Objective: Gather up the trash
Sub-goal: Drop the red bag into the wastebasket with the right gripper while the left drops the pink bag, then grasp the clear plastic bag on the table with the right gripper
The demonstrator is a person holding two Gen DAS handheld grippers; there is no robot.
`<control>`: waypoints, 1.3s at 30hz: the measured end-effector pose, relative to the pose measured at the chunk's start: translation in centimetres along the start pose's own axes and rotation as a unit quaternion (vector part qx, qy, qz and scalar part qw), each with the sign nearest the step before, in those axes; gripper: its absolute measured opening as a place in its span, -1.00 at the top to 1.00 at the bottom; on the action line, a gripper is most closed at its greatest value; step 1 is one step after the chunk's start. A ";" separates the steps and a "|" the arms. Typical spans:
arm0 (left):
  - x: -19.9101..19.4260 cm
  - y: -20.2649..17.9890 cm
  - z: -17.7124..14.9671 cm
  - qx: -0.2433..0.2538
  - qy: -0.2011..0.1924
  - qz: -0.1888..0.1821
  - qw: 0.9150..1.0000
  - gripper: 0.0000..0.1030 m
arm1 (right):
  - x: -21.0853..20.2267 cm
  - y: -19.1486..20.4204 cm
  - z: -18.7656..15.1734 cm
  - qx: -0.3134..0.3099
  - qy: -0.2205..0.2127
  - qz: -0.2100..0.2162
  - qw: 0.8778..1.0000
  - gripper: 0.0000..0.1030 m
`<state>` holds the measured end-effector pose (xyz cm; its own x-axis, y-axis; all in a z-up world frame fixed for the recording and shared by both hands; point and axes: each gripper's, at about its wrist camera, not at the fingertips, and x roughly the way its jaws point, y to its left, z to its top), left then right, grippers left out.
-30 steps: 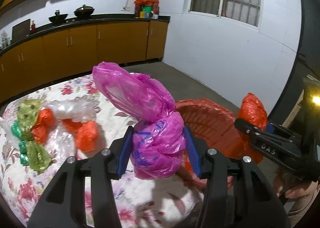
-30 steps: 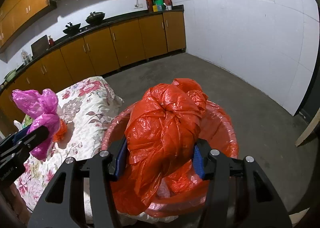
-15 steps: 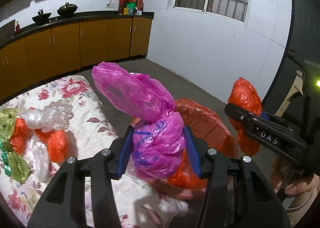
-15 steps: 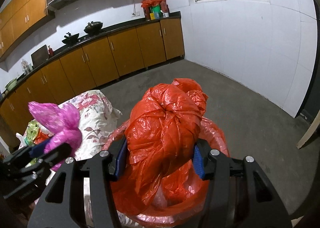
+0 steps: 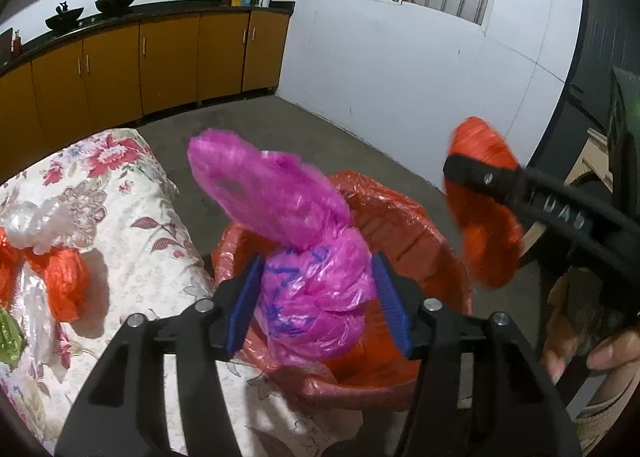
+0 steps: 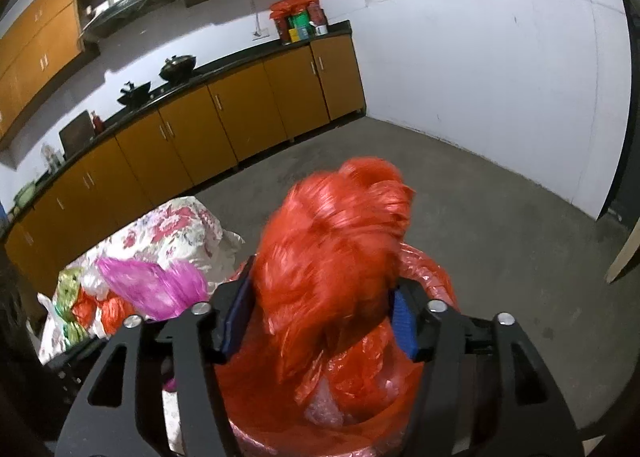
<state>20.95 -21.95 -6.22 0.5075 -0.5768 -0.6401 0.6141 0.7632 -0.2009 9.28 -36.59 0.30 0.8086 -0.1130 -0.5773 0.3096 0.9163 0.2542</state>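
- L claw (image 5: 318, 303): jaws just opening, pink trash bag (image 5: 308, 257) between pads, over red-lined bin (image 5: 416, 233).
- R claw (image 6: 320, 315): jaws just opening, blurred red trash bag (image 6: 336, 241) between pads, above bin.

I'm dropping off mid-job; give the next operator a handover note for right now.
Left claw: jaws have just been opening, pink bag between them, over the red-lined bin.
Right claw: jaws have just been opening, orange bag between them, over the bin.
Done: neither bag dropped in yet.
Left: finish both drops, then fetch the orange bundle, clear bag and green bag on the floral table.
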 end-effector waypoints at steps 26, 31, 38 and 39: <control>-11.3 12.0 -7.3 -0.070 -0.037 0.248 0.965 -0.54 | -0.8 8.6 -2.7 -0.093 0.000 0.029 0.995 -0.72; -13.7 15.9 -8.7 -0.108 -0.039 0.290 0.950 -0.54 | 0.3 12.2 -3.8 -0.126 0.026 0.058 0.990 -0.72; -15.4 20.7 -8.7 -0.158 -0.054 0.323 0.932 -0.52 | 2.1 17.1 -4.8 -0.149 0.046 0.101 0.983 -0.56; -15.4 21.2 -8.6 -0.165 -0.057 0.325 0.930 -0.49 | 2.7 17.9 -4.8 -0.149 0.049 0.109 0.982 -0.54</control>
<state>20.97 5.67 -6.99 0.7783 0.0245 -0.6275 -0.0535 0.9982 -0.0274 14.63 -18.62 -0.39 0.7835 0.1227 -0.6092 -0.0375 0.9879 0.1507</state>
